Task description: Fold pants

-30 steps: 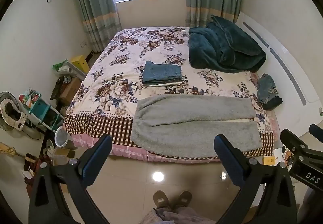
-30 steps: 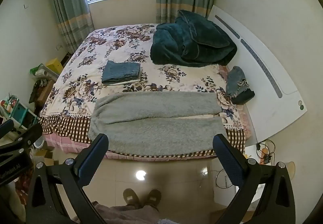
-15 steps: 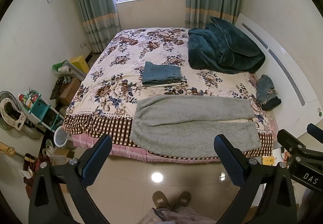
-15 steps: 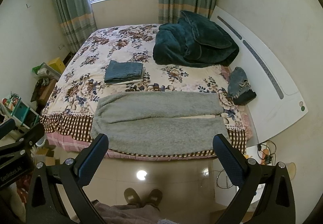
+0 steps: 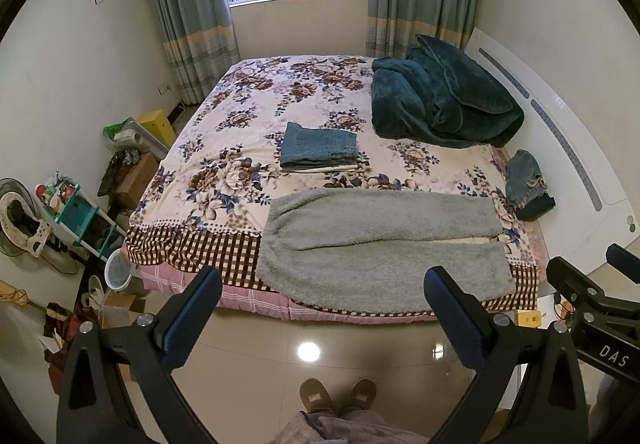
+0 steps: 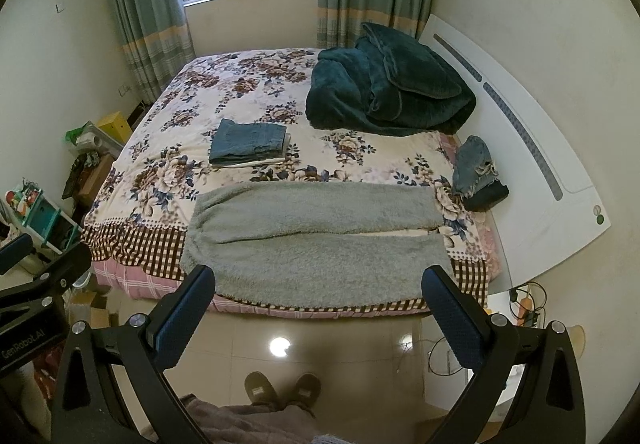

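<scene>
Grey fleece pants (image 5: 380, 240) lie flat along the near edge of the bed (image 5: 224, 172), waist to the left, both legs stretched right; they also show in the right wrist view (image 6: 316, 240). My left gripper (image 5: 322, 284) is open and empty, held above the floor in front of the bed. My right gripper (image 6: 318, 280) is open and empty too, at about the same distance. Neither touches the pants.
Folded blue jeans (image 5: 318, 146) lie mid-bed, a dark teal blanket (image 5: 440, 100) at the far right, a denim heap (image 5: 526, 184) by the white headboard (image 5: 568, 148). Shelves, a fan and clutter (image 5: 64, 212) stand left of the bed. Glossy tiled floor and slippered feet (image 5: 338, 396) are below.
Both views have drifted slightly, with the bed sitting a little lower in the frames. Both grippers stay open. The pants have not moved.
</scene>
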